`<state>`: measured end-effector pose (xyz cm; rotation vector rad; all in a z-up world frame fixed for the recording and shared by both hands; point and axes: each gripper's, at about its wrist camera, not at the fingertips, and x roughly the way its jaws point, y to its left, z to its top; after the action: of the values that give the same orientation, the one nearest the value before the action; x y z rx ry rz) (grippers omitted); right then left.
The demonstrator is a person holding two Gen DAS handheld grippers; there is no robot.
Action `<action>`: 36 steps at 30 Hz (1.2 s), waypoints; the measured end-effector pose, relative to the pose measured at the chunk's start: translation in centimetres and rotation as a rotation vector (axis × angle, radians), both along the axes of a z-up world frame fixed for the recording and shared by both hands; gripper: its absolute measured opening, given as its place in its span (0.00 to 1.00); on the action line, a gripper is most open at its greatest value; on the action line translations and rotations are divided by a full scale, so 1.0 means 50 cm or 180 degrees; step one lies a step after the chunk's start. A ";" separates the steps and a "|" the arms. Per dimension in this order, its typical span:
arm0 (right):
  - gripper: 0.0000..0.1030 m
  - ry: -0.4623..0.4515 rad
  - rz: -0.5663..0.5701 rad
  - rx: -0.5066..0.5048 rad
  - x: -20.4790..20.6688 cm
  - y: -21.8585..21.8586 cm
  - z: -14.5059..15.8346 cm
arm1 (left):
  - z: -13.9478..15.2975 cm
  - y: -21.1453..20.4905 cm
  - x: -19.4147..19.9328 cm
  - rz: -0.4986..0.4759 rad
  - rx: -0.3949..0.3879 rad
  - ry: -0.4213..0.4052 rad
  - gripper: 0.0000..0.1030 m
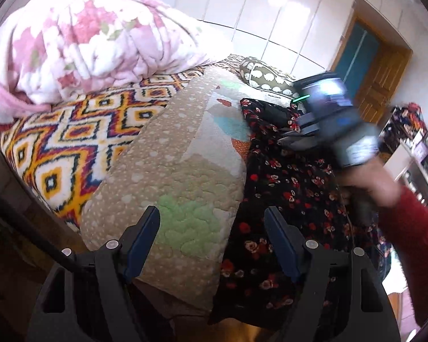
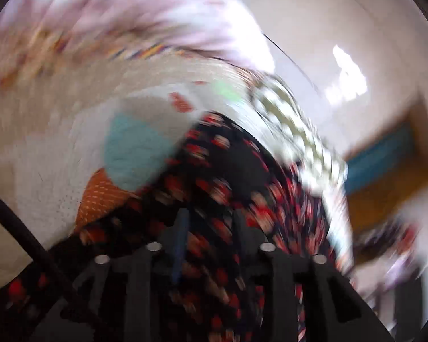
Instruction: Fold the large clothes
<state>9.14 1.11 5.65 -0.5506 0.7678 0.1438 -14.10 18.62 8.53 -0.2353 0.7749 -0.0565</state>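
Observation:
A black garment with small red flowers [image 1: 285, 176] lies along the right side of the bed, on a pale patchwork quilt [image 1: 179, 156]. My left gripper [image 1: 212, 215] hovers over the garment's near left edge, open wide with nothing between its fingers. Farther along the garment, a hand in a red sleeve [image 1: 413, 245] holds my right gripper [image 1: 288, 138], blurred, low over the cloth. In the smeared right wrist view, the right gripper [image 2: 209, 216] has its fingers apart above the floral garment [image 2: 222, 156], and the cloth shows in the gap.
A bunched pink floral blanket [image 1: 85, 42] and a diamond-patterned blanket [image 1: 71, 142] fill the bed's left side. A dotted olive pillow [image 1: 265, 77] sits at the far end. White wardrobe doors [image 1: 271, 14], a wooden door [image 1: 385, 85] and cluttered shelves [image 1: 413, 148] stand beyond.

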 end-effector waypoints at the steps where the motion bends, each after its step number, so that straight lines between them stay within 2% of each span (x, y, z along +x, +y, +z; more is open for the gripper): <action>1: 0.47 0.0106 -0.0106 0.0396 -0.014 -0.066 0.029 | -0.002 -0.006 0.004 -0.0008 0.0064 0.0011 0.75; 2: 0.62 0.0205 -0.0150 0.0701 -0.032 -0.109 0.044 | -0.004 -0.009 0.009 -0.0028 0.0092 0.0031 0.77; 3: 0.67 0.0314 -0.0195 0.1035 -0.041 -0.164 0.057 | -0.008 -0.014 0.018 -0.0085 0.0092 0.0067 0.78; 5: 0.67 0.0537 -0.0404 0.1518 -0.075 -0.272 0.068 | -0.015 -0.017 0.036 -0.0149 0.0030 0.0122 0.79; 6: 0.67 0.0608 -0.0490 0.1656 -0.098 -0.318 0.069 | -0.018 -0.018 0.043 -0.0166 0.0006 0.0141 0.80; 9: 0.67 0.0565 -0.0839 0.1840 -0.184 -0.453 0.061 | -0.032 -0.030 0.073 -0.0277 -0.0069 0.0234 0.80; 12: 0.68 0.0486 -0.1352 0.1932 -0.284 -0.575 0.029 | -0.056 -0.052 0.103 -0.0387 -0.0051 0.0346 0.80; 15: 0.68 0.0627 -0.1662 0.2145 -0.352 -0.655 -0.016 | -0.081 -0.070 0.123 -0.0491 -0.0101 0.0442 0.80; 18: 0.68 0.0833 -0.1792 0.2373 -0.399 -0.686 -0.071 | -0.109 -0.084 0.141 -0.0600 -0.0260 0.0581 0.80; 20: 0.67 0.0964 -0.1777 0.2479 -0.419 -0.679 -0.110 | -0.133 -0.095 0.149 -0.0677 -0.0410 0.0719 0.80; 21: 0.67 0.0998 -0.1764 0.2481 -0.425 -0.668 -0.125 | -0.138 -0.100 0.147 -0.0648 -0.0392 0.0722 0.80; 26: 0.67 0.0704 -0.1747 0.2169 -0.458 -0.606 -0.134 | -0.147 -0.135 0.110 -0.0739 -0.0256 0.0633 0.85; 28: 0.55 0.0620 -0.1765 0.2102 -0.469 -0.591 -0.136 | -0.156 -0.157 0.087 -0.0731 -0.0141 0.0605 0.85; 29: 0.35 0.0607 -0.1726 0.2125 -0.472 -0.583 -0.132 | -0.159 -0.171 0.078 -0.0743 -0.0022 0.0618 0.85; 30: 0.20 0.0598 -0.1706 0.2165 -0.473 -0.580 -0.129 | -0.160 -0.183 0.073 -0.0768 0.0094 0.0645 0.79; 31: 0.14 0.0617 -0.1663 0.2260 -0.475 -0.581 -0.124 | -0.157 -0.196 0.069 -0.0755 0.0269 0.0656 0.55; 32: 0.13 0.0640 -0.1658 0.2367 -0.474 -0.586 -0.121 | -0.148 -0.200 0.065 -0.0775 0.0372 0.0655 0.39; 33: 0.12 0.0650 -0.1666 0.2459 -0.475 -0.593 -0.117 | -0.134 -0.189 0.066 -0.0795 0.0307 0.0684 0.16; 35: 0.10 0.0622 -0.1650 0.2744 -0.498 -0.621 -0.096 | -0.102 -0.152 0.070 -0.0803 -0.0012 0.0694 0.14; 36: 0.09 0.0574 -0.1624 0.2833 -0.522 -0.638 -0.081 | -0.079 -0.129 0.063 -0.0748 -0.0085 0.0627 0.14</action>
<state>-16.97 -30.81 1.59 0.5101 0.9044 0.0492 -10.93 12.15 4.58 -0.1758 0.9961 -0.2689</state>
